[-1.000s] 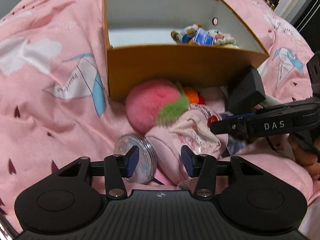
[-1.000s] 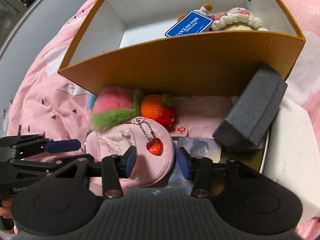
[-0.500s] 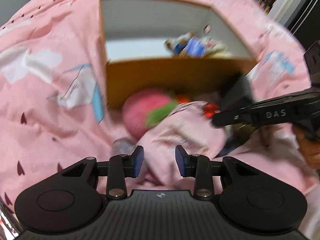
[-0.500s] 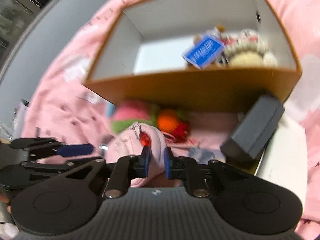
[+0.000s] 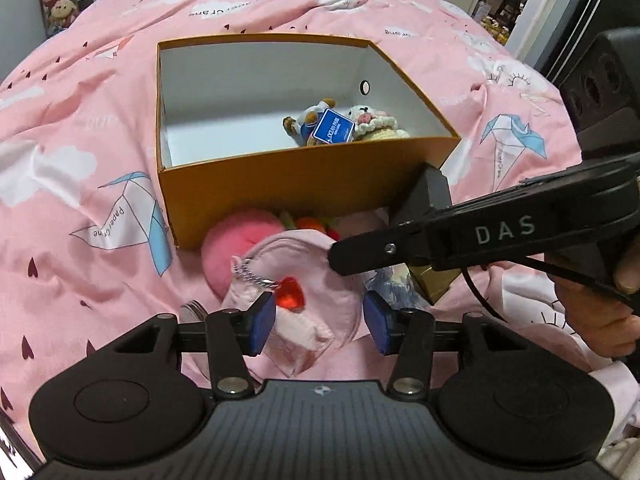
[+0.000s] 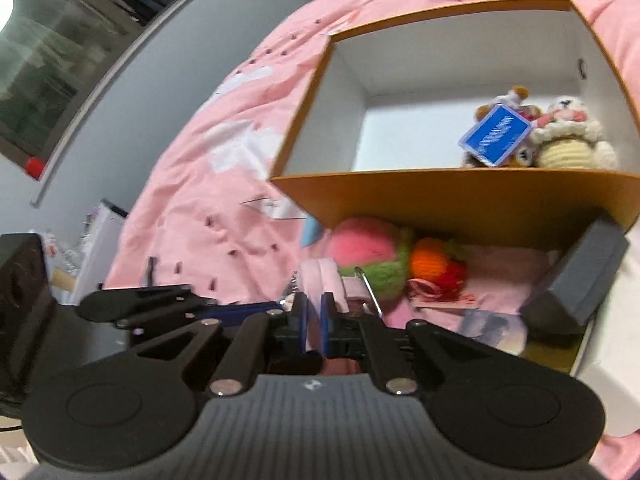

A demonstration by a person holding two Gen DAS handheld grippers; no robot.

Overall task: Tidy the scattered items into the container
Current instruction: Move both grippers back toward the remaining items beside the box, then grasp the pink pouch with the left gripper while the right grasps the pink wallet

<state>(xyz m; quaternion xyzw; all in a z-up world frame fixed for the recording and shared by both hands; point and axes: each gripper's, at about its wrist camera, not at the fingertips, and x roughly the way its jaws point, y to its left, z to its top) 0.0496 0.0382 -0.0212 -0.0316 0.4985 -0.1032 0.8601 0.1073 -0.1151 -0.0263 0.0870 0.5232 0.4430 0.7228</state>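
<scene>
While dangling clear of the bedspread: pink pouch (image 5: 304, 280), pinched at its upper edge and hanging in front of the orange box (image 5: 280, 184), just short of the box's near wall.
Right gripper (image 6: 314, 328): clamping shut on a fold of the pouch's fabric, blue pads nearly meeting, the little chain and red heart charm (image 5: 290, 297) swinging below.
Left gripper (image 5: 318, 326): having just been opening, standing fairly wide now, the hanging pouch between its pads but not being pressed by them.
Step in hand: judging from the lie of things, carrying the pouch up toward the box, the lift under way and the drop not yet done.
Next move: probably calling for more height to clear the near wall, then travel over the white interior before letting go; keeping the left fingers out of the fabric.
Already inside: small bear with blue tag (image 5: 320, 126) and crocheted doll (image 5: 376, 124), lying together in the far right corner, leaving most of the floor free.
Waiting outside: pink fluffy ball (image 6: 366, 246), orange and red knitted bits (image 6: 434, 266), dark grey case (image 6: 580, 280) leaning against the box's corner, a round clear tin (image 5: 194, 309) peeping out beside the left pads.
In the way: the near wall itself, and the dangling charm possibly catching on its rim.
</scene>
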